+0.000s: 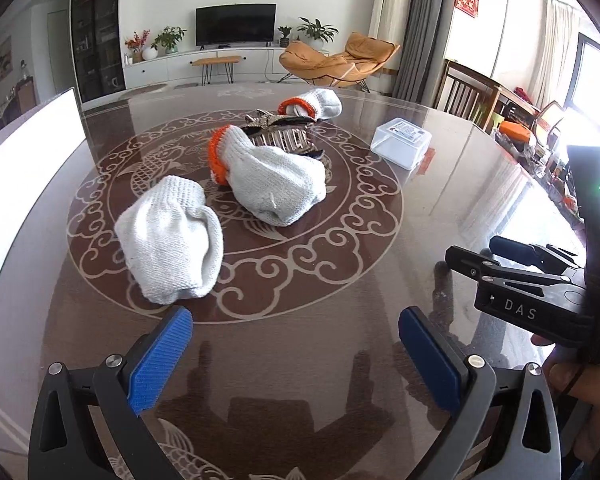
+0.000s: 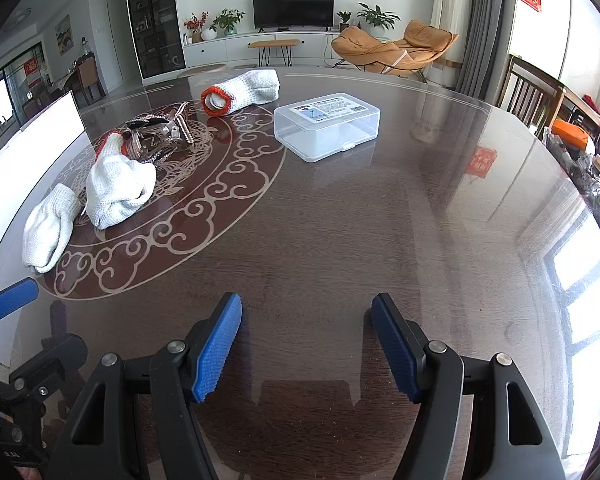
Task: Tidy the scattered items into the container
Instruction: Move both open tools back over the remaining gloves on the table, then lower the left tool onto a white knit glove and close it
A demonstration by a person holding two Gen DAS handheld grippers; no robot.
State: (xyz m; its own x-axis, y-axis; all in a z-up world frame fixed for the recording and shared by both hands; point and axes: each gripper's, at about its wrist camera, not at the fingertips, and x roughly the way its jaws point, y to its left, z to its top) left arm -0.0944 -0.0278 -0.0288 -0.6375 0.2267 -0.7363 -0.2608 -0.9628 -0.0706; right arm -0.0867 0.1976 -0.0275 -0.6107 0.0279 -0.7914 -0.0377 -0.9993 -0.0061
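Both the left gripper [image 1: 296, 354] and right gripper [image 2: 306, 346] hover with jaws apart and empty, gloves [image 1: 276, 184] and closed clear box [image 2: 327, 126] well ahead; opening the lid likely comes first.

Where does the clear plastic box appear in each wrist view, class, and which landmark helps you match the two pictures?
Left wrist view: the clear plastic box sits right of centre, beyond the gloves, lid shut.
Right wrist view: the box sits just above centre, nearer and larger.
Shared landmark: the orange-cuffed glove lying to its left in both.
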